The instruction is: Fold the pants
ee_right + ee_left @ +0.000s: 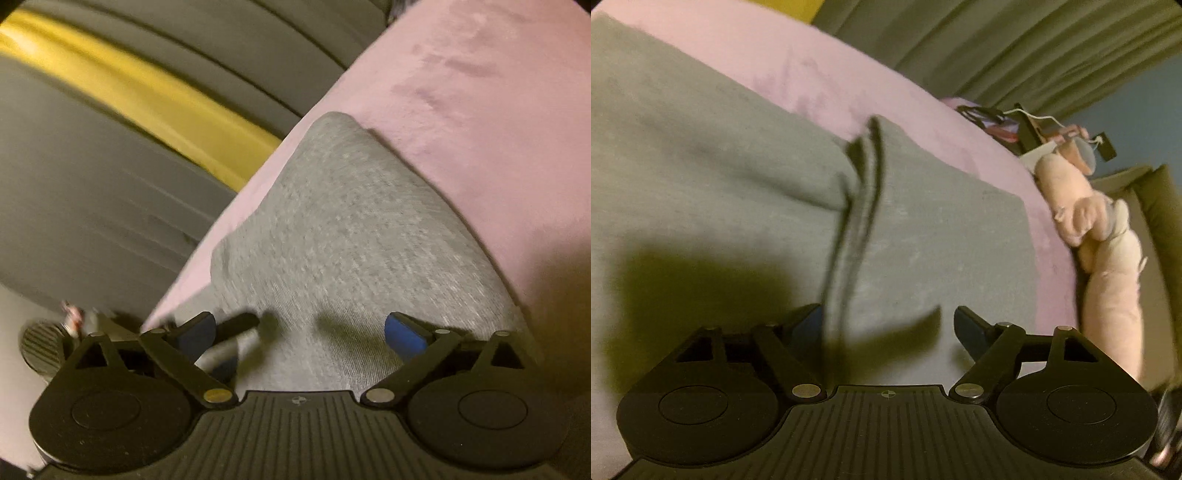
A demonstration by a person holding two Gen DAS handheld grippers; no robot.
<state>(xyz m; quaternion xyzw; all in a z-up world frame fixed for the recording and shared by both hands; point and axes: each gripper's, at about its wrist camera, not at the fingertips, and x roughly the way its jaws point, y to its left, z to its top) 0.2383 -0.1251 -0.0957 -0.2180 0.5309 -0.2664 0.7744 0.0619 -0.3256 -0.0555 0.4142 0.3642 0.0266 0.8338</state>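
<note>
Grey knit pants, folded flat, on pink cover

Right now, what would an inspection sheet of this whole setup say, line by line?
Surface: pink blanket, soft, mostly smooth.
Job's things: grey pants lying on the blanket, dark drawstring across them.
Clutter: pink plush toy at the blanket's edge.
Grippers: left gripper open above the pants; right gripper open above the pants; neither holds cloth.
Cables: white cord among blurred items beyond the blanket.
Surroundings: olive curtain, yellow strip between grey folds.
</note>
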